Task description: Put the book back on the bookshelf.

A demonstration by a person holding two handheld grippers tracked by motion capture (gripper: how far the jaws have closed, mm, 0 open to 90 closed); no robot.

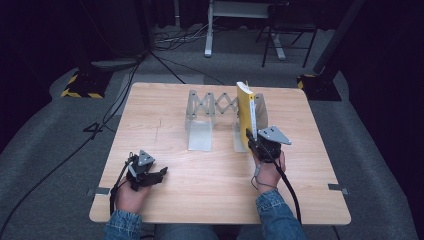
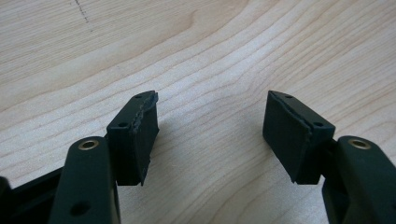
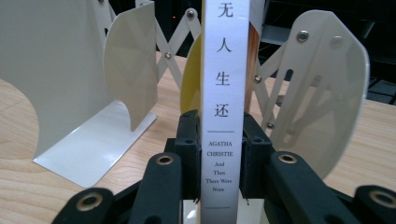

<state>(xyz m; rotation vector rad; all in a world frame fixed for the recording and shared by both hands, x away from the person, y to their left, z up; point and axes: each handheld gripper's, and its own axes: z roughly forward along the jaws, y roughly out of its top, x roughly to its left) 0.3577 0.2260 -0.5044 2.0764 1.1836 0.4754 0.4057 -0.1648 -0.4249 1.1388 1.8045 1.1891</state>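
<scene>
Yellow-covered book (image 3: pixel 223 93), white spine, stands upright, clamped by right gripper (image 3: pixel 217 154).

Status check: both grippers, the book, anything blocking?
Right gripper shut on book, upright at expanding rack. Left gripper open over table. No obstruction seen.

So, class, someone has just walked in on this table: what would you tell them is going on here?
A person sits at a wooden table with a gripper in each hand. The right gripper is shut on the spine of a yellow book, an Agatha Christie title, held upright at the right end of an expanding metal book rack. The left gripper rests open over bare table near the person, holding nothing.
</scene>
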